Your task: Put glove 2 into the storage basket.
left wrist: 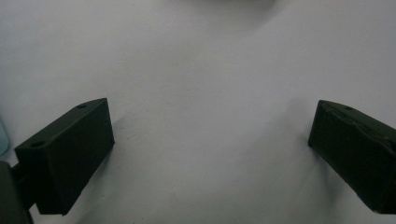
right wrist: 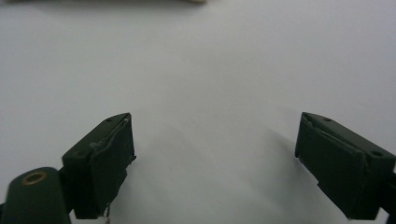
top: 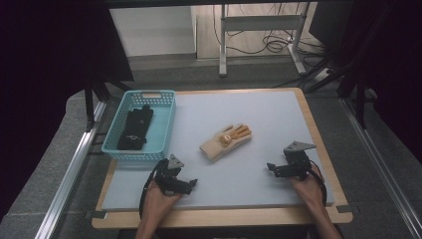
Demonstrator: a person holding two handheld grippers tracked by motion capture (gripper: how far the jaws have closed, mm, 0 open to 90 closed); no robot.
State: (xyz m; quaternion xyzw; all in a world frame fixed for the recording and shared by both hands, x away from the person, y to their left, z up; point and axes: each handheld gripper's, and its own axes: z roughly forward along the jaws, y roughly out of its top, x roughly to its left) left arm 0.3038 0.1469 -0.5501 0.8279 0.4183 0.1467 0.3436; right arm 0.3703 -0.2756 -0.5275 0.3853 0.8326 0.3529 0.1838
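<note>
on the smooth grey mat (top: 259, 164), a knitted beige glove (top: 226, 141) lies flat.

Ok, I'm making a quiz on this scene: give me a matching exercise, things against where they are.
Things:
1. beige glove
2. black item
3. left gripper
4. right gripper

Places:
a. inside the blue basket
b. near edge, right of the glove
c. middle of the mat
d. just in front of the basket

Pairs: 1-c, 2-a, 3-d, 4-b
</note>
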